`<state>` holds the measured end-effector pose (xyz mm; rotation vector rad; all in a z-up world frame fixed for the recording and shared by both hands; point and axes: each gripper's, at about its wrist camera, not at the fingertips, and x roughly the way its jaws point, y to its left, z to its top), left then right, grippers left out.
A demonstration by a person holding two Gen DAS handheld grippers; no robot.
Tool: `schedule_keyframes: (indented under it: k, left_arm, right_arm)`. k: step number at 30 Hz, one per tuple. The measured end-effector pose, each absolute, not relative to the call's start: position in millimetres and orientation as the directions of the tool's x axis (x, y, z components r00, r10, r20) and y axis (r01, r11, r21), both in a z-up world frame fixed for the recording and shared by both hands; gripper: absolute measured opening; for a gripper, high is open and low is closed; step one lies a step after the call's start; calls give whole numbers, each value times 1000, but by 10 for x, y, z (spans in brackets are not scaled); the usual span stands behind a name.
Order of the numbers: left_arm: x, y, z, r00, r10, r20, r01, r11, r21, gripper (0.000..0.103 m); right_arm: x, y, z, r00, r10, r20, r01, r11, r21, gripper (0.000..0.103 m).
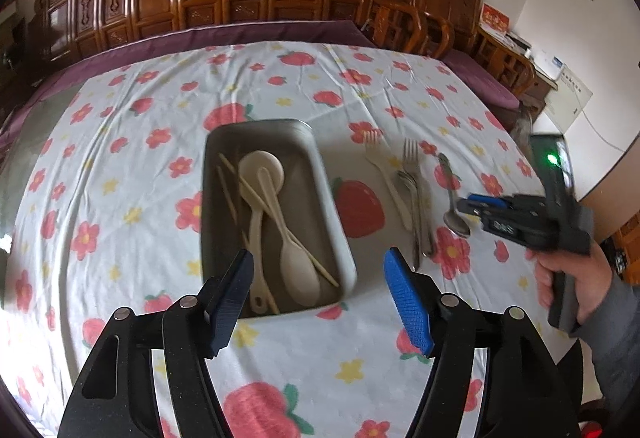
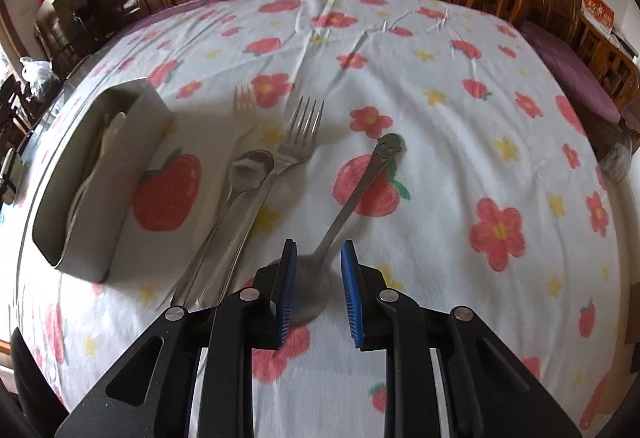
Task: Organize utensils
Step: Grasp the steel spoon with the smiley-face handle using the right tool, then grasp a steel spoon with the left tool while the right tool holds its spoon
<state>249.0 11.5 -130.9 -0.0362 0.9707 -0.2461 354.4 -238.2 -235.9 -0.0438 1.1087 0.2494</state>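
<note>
Nearest to my right tool (image 2: 318, 284), a steel spoon (image 2: 320, 278) lies on the table (image 2: 440, 197), its bowl between the partly spread pads; I think they flank it without pressing, though the blur makes that uncertain. My left tool (image 1: 319, 290) is spread wide and empty just short of the grey tray (image 1: 212, 197). That tray already holds cream plastic spoons (image 1: 298, 262) and chopsticks (image 1: 236, 205), so the sorting is partly done, in my judgement. Beyond the right tool and off to its left, a second metal spoon (image 2: 250, 169), a steel fork (image 2: 298, 133) and a pale plastic fork (image 2: 244, 97) are not yet in the tray.
</note>
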Motion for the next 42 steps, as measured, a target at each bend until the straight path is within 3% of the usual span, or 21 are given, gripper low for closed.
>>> schedule_keyframes:
  k: [17, 20, 24, 42]
  left_arm:
    - [2458, -251, -1339, 518, -235, -823, 249, 961, -118, 65]
    - [2501, -317, -1348, 515, -233, -825, 256, 960, -111, 65]
    - [2559, -454, -1362, 512, -231, -827, 269, 958, -101, 65]
    - [3000, -1124, -1741, 453, -193, -870, 312, 949, -49, 65]
  right_arm:
    - [3786, -2345, -2539, 368, 93, -925, -213, 977, 14, 22]
    - [3783, -2433, -2537, 355, 95, -930, -204, 979, 22, 13]
    - [3775, -2565, -2536, 339, 118, -933, -202, 978, 50, 10]
    - [3536, -2892, -2407, 391, 165, -905, -234, 969, 76, 7]
